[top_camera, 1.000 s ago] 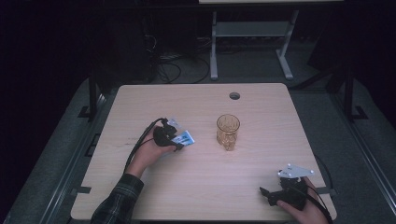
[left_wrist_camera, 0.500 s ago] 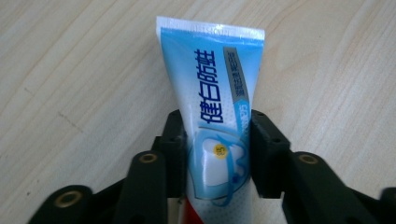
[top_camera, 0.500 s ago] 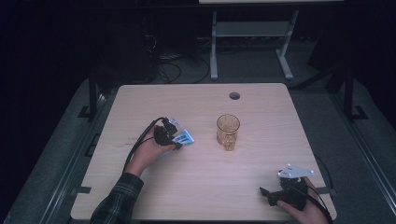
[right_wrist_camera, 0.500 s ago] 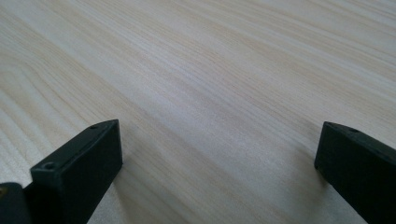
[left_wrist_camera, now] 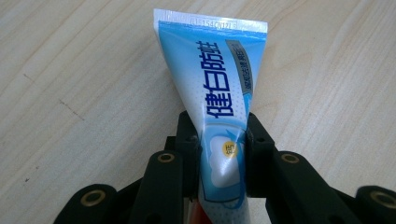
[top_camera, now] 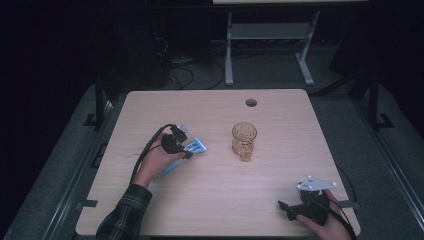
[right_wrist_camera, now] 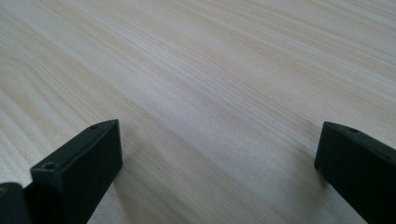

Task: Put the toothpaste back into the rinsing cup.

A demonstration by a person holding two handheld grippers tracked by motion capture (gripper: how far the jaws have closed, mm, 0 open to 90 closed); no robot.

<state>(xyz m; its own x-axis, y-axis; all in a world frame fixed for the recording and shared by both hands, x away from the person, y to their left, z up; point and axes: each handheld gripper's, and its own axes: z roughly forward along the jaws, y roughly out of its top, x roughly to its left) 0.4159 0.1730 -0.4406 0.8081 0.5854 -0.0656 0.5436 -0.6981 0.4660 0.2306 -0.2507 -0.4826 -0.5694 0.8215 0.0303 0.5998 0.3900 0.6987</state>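
Note:
A blue and white toothpaste tube [left_wrist_camera: 219, 88] lies on the wooden table [top_camera: 210, 200], crimped end pointing away from my left gripper [left_wrist_camera: 219, 140]. That gripper's jaws have just been closing, and both pads now press the tube's lower body. In the high view the left gripper [top_camera: 186, 150] sits left of centre with the tube [top_camera: 197, 146] sticking out to the right. My right gripper [top_camera: 282, 206] rests near the front right edge. Its jaws stand wide apart over bare wood, open [right_wrist_camera: 219, 149].
An amber ribbed glass [top_camera: 244, 140] stands upright at the table's middle, a hand's width right of the tube. A round cable hole [top_camera: 251, 102] is near the far edge. Beyond the table are a dark floor, cables and a metal stand [top_camera: 270, 35].

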